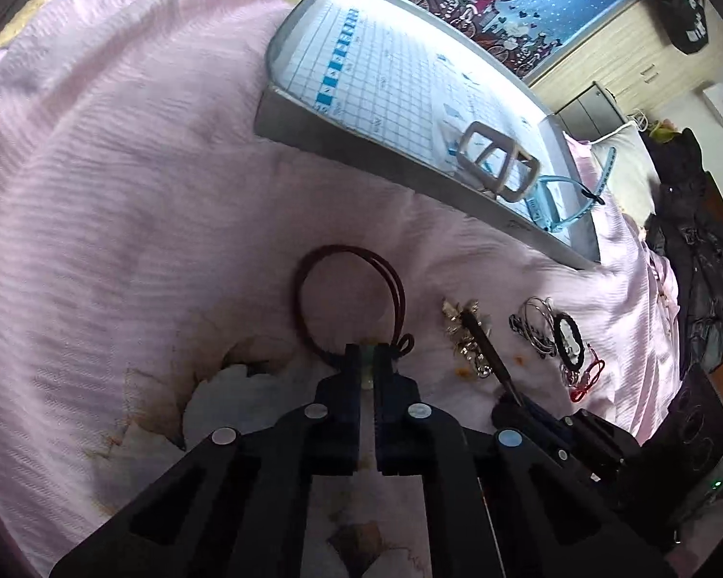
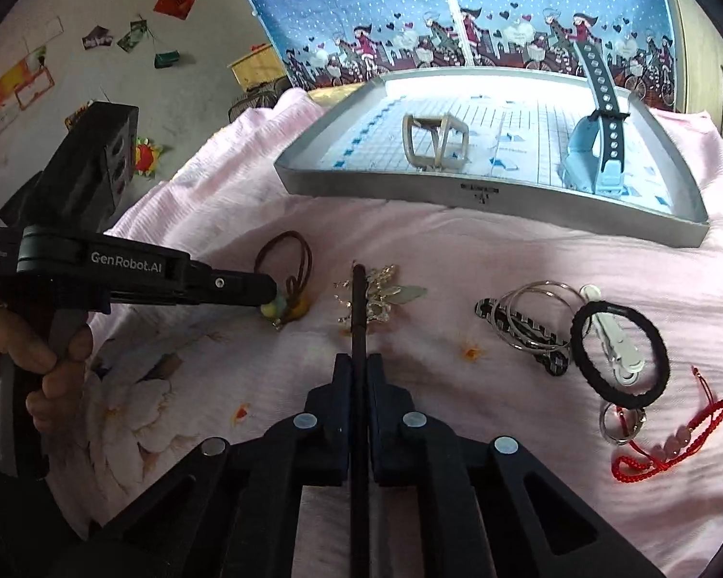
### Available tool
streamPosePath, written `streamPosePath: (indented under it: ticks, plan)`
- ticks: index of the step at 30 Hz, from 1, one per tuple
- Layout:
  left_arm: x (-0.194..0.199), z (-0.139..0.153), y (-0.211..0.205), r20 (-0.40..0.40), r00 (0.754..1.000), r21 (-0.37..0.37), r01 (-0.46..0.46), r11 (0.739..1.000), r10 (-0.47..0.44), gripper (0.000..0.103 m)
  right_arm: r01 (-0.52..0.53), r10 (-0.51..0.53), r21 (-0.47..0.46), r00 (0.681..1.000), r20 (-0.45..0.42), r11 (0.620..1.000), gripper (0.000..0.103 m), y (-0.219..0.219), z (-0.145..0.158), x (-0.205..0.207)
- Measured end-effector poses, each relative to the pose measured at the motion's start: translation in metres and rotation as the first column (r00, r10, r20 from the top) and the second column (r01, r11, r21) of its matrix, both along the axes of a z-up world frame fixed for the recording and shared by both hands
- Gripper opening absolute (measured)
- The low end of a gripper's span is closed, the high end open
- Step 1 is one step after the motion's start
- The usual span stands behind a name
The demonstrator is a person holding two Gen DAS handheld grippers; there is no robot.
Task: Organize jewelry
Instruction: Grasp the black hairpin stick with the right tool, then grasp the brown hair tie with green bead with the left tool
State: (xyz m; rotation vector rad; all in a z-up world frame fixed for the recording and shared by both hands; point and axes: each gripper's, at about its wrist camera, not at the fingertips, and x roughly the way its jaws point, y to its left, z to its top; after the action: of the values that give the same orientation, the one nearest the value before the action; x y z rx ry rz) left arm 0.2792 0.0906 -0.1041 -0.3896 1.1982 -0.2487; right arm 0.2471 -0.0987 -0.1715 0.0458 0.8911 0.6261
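Note:
My left gripper (image 1: 368, 352) is shut on the green bead of a brown cord bracelet (image 1: 347, 289), whose loop lies on the pink bedcover just ahead. From the right wrist view the left gripper (image 2: 271, 296) comes in from the left, its tips on the green and yellow beads (image 2: 284, 309). My right gripper (image 2: 356, 363) is shut on a dark thin stick (image 2: 359, 308). The stick's far end rests among a silver dangling ornament (image 2: 381, 294). A grey tray (image 2: 482, 192) behind holds a beige buckle (image 2: 434, 142) and a light-blue watch (image 2: 595, 154).
To the right on the cover lie thin silver hoops (image 2: 535, 313), a striped hair clip (image 2: 520, 332), a black hair tie (image 2: 619, 354) over a white clip (image 2: 617, 332), a silver ring (image 2: 619, 426) and a red braided bracelet (image 2: 670, 438). A hand (image 2: 33, 371) grips the left tool's handle.

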Motion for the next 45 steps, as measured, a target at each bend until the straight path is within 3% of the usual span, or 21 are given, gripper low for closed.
streamPosePath:
  ticks: [8, 11, 17, 21, 26, 34, 40, 45]
  plan:
    - [-0.009, 0.018, -0.008, 0.083, 0.997, -0.048, 0.01, 0.999, -0.006, 0.0, -0.004, 0.001, 0.043, 0.998, 0.056, 0.999, 0.006, -0.004, 0.016, -0.009]
    - [-0.01, 0.025, -0.013, 0.121, 0.993, -0.026, 0.022, 0.999, -0.018, 0.0, 0.011, -0.014, 0.046, 0.997, 0.073, 0.999, 0.006, -0.006, 0.02, -0.008]
    - [-0.01, 0.015, -0.002, 0.063, 0.996, 0.021, -0.066, 0.998, 0.064, 0.0, 0.024, -0.027, 0.052, 0.998, 0.057, 0.998, 0.006, -0.009, 0.017, -0.004]
    - [-0.005, 0.009, 0.014, 0.037, 0.992, 0.005, -0.121, 0.993, 0.121, 0.0, 0.017, -0.02, 0.051, 0.999, 0.045, 0.999, 0.006, -0.009, 0.015, -0.005]
    - [0.005, -0.012, 0.025, -0.056, 0.986, -0.033, -0.16, 0.987, 0.158, 0.0, 0.028, -0.029, 0.062, 0.999, 0.018, 0.998, 0.006, -0.014, 0.012, -0.006]
    - [0.007, -0.012, 0.02, -0.05, 0.987, 0.007, -0.152, 0.988, 0.152, 0.001, 0.034, -0.035, 0.078, 0.999, 0.004, 0.996, 0.006, -0.017, 0.012, -0.006]
    - [0.008, -0.012, 0.021, -0.063, 0.986, -0.041, -0.159, 0.986, 0.156, 0.018, 0.033, -0.033, 0.079, 0.999, -0.003, 0.996, 0.006, -0.016, 0.012, -0.005]
    - [0.013, -0.013, 0.015, -0.033, 0.989, -0.008, -0.144, 0.99, 0.143, 0.02, 0.037, -0.037, 0.07, 0.999, -0.006, 0.997, 0.006, -0.016, 0.009, -0.005]
